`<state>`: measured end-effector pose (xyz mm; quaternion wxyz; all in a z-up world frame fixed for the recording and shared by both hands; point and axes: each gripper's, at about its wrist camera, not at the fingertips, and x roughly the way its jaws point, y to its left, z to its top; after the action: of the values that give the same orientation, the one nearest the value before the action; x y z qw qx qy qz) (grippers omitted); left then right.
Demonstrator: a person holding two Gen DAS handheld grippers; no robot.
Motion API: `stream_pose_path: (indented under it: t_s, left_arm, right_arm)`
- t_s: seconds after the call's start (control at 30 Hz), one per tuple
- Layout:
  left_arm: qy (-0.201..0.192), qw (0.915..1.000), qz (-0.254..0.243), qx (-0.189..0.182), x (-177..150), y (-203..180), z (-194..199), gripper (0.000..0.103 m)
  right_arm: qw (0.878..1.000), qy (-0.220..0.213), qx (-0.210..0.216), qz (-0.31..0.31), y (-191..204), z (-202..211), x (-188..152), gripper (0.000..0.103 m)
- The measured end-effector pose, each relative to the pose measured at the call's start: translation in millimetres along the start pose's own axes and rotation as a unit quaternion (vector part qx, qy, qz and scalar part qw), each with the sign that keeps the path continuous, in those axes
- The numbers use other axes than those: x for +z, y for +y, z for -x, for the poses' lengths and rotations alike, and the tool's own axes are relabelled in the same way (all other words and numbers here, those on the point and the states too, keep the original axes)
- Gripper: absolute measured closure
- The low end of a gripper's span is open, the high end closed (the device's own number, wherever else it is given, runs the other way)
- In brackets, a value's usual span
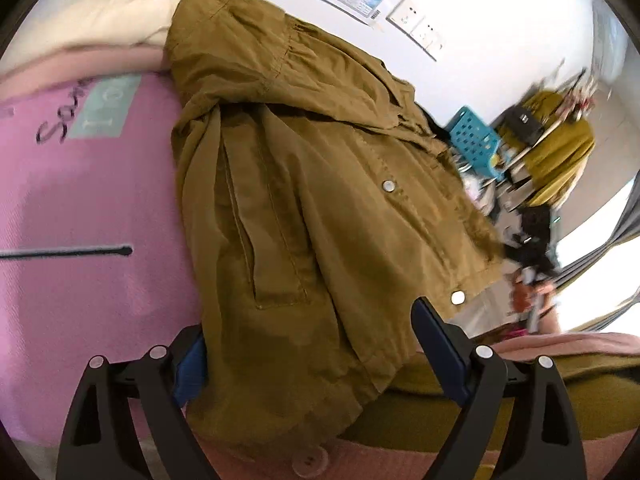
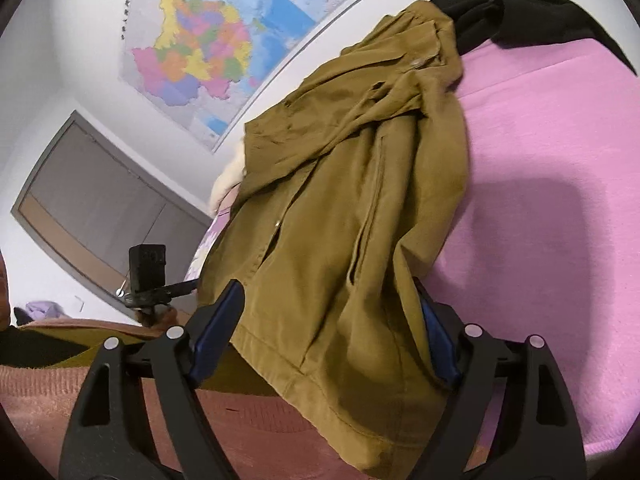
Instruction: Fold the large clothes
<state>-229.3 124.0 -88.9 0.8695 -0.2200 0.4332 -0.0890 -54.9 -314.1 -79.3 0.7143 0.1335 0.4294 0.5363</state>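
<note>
An olive-brown jacket (image 1: 320, 208) with metal snaps lies rumpled on a pink bedsheet (image 1: 80, 208). In the left wrist view its near hem runs between the fingers of my left gripper (image 1: 308, 320). The jaws stand wide. The cloth drapes over part of the left blue pad (image 1: 192, 368), and the right finger (image 1: 436, 344) is clear of the fabric. In the right wrist view the same jacket (image 2: 360, 208) stretches away toward the wall. My right gripper (image 2: 328, 286) is open around its near hem, and the fabric partly hides the right pad (image 2: 438, 340).
A cream pillow (image 1: 120, 12) and a black garment (image 2: 520, 12) lie on the bed. A map (image 2: 224, 32) hangs on the wall beside a grey door (image 2: 92, 204). A small black camera on a mount (image 2: 146, 272) stands left. A blue crate (image 1: 474, 136) sits among clutter.
</note>
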Motion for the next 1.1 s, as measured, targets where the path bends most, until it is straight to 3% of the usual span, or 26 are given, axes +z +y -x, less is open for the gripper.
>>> stream_pose_path:
  t_s: [0.03, 0.07, 0.1, 0.13, 0.17, 0.2, 0.3, 0.43, 0.6, 0.67, 0.77, 0.87, 0.93, 1.03, 1.1]
  left_arm:
    - [-0.004, 0.9997, -0.010, 0.021, -0.9, -3.3, -1.2, 0.021]
    - [-0.009, 0.9987, -0.019, 0.047, -1.1, -8.5, -3.9, 0.030]
    - [-0.010, 0.9978, -0.022, 0.062, -0.7, -7.4, -3.7, 0.045]
    - [-0.012, 0.9966, -0.018, 0.080, -0.3, -6.1, -3.0, 0.054]
    - [-0.013, 0.9959, -0.007, 0.089, 0.9, -3.7, -2.5, 0.070]
    - [-0.013, 0.9956, 0.013, 0.092, 2.9, 1.2, -1.2, 0.088]
    - [-0.021, 0.9959, 0.052, 0.071, 9.6, 11.1, 8.1, 0.093]
    - [-0.069, 0.9946, 0.049, 0.061, 20.4, 8.3, 46.5, 0.094]
    - [-0.113, 0.9901, 0.034, 0.076, 21.6, 10.5, 95.0, 0.094]
    - [-0.101, 0.9915, 0.036, 0.074, 17.6, 17.9, 92.0, 0.094]
    - [-0.052, 0.9961, 0.044, 0.056, 7.1, 33.8, 63.8, 0.092]
    - [-0.023, 0.9964, 0.050, 0.063, -1.5, 41.8, 41.9, 0.093]
    - [-0.024, 0.9969, 0.054, 0.053, -6.4, 49.4, 41.6, 0.092]
    - [-0.017, 0.9978, 0.046, 0.044, -11.6, 49.6, 44.5, 0.077]
    - [-0.001, 0.9989, 0.033, 0.034, -15.9, 44.6, 41.2, 0.050]
  right_arm:
    - [1.000, 0.002, -0.004, 0.001, 1.0, -1.8, 0.1, 0.029]
    - [1.000, 0.002, -0.009, 0.001, 1.2, -3.8, 0.0, 0.036]
    - [1.000, 0.002, -0.013, -0.007, -0.5, -6.4, 0.5, 0.049]
    - [1.000, 0.003, -0.012, -0.018, -3.2, -9.1, 1.2, 0.058]
    - [0.999, 0.005, -0.012, -0.033, -7.1, -11.4, 0.4, 0.077]
    - [0.999, 0.004, -0.011, -0.042, -9.6, -12.5, -0.7, 0.081]
    - [0.999, -0.020, 0.013, -0.041, -0.9, -5.2, -1.6, 0.089]
    - [0.998, -0.059, 0.037, 0.011, 38.3, 18.8, 4.0, 0.091]
    - [0.992, -0.071, 0.080, 0.074, 79.3, 30.2, -8.0, 0.091]
    - [0.995, -0.048, 0.068, 0.060, 70.7, 20.2, -16.3, 0.089]
    - [0.998, -0.009, 0.067, 0.008, 43.9, -2.9, -32.6, 0.084]
    - [0.998, 0.007, 0.053, -0.022, 30.0, -12.5, -48.3, 0.077]
    - [0.998, 0.005, 0.054, -0.039, 24.0, -12.6, -56.9, 0.072]
    - [0.996, 0.003, 0.064, -0.055, 18.5, -11.4, -68.7, 0.066]
    - [0.996, 0.011, 0.072, -0.058, 19.2, -14.6, -74.9, 0.057]
